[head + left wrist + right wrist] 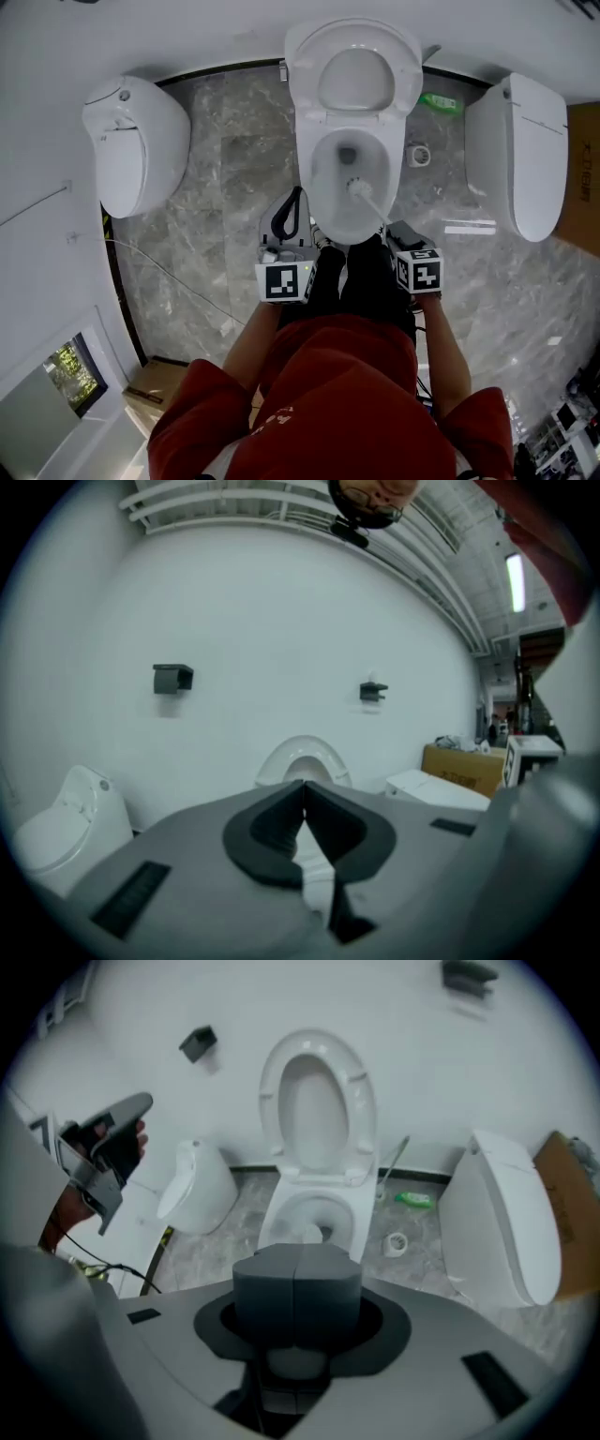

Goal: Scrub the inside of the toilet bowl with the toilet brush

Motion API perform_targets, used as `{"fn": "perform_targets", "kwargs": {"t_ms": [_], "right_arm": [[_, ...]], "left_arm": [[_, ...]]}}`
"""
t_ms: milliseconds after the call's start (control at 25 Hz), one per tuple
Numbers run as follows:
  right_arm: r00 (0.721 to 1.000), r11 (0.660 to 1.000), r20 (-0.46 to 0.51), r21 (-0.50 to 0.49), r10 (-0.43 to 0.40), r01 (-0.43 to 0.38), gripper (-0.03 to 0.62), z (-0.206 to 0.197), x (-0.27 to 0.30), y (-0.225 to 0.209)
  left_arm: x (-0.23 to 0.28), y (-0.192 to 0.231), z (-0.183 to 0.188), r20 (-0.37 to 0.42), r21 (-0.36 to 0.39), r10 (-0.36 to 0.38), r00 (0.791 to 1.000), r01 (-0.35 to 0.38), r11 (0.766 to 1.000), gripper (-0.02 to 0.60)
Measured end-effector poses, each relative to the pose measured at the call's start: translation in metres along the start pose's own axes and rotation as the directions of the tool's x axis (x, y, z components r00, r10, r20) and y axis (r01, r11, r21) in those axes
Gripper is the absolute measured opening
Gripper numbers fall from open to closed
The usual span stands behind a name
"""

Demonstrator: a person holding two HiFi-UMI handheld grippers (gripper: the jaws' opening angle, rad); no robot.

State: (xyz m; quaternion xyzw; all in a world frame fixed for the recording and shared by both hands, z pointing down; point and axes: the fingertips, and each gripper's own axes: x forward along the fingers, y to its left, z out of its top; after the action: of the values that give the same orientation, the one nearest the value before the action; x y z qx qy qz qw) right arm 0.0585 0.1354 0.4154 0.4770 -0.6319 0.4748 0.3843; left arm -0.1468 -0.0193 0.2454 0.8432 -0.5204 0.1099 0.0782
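The white toilet [349,141] stands with its lid up against the far wall. The toilet brush's white head [357,187] sits inside the bowl [323,187], just right of the middle. Its handle [375,208] slants back to my right gripper [386,228], which points steeply down and is shut on it. In the right gripper view the pads [296,1288] meet over the round handle [294,1365], with the bowl [319,1213] beyond. My left gripper [292,208] hangs at the bowl's front left, shut and holding nothing. In the left gripper view its jaw tips [303,786] touch, facing the wall.
A second toilet [136,141] stands at the left and a third [520,164] at the right. A green bottle [439,101] and a small round roll [419,154] lie right of the bowl. A cardboard box [581,178] is far right. A cable [178,281] crosses the marble floor.
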Motion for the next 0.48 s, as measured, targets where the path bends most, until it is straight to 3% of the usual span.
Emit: {"fn": "perform_targets", "kwargs": {"t_ms": [120,200,320,480], "right_arm": [[0.979,0.989,0.159,0.101,-0.125,0.110,0.160,0.027,-0.068,-0.042],[0.955,0.972,0.210,0.145,-0.212,0.184,0.160,0.034,-0.097,-0.075],[0.935,0.948,0.207,0.201,-0.289,0.248,0.160,0.034,-0.107,-0.127],[0.934,0.926,0.134,0.233,-0.333,0.296,0.160,0.033,-0.059,-0.196]], "left_arm": [[0.013,-0.030,0.033,0.040,-0.005,-0.078,0.996,0.078,0.997,-0.002],[0.024,-0.059,0.047,0.051,0.002,-0.140,0.989,0.140,0.990,-0.001],[0.041,-0.105,0.061,0.058,0.025,-0.228,0.972,0.227,0.974,-0.002],[0.071,-0.150,0.067,0.057,0.041,-0.286,0.956,0.284,0.958,-0.002]]}}
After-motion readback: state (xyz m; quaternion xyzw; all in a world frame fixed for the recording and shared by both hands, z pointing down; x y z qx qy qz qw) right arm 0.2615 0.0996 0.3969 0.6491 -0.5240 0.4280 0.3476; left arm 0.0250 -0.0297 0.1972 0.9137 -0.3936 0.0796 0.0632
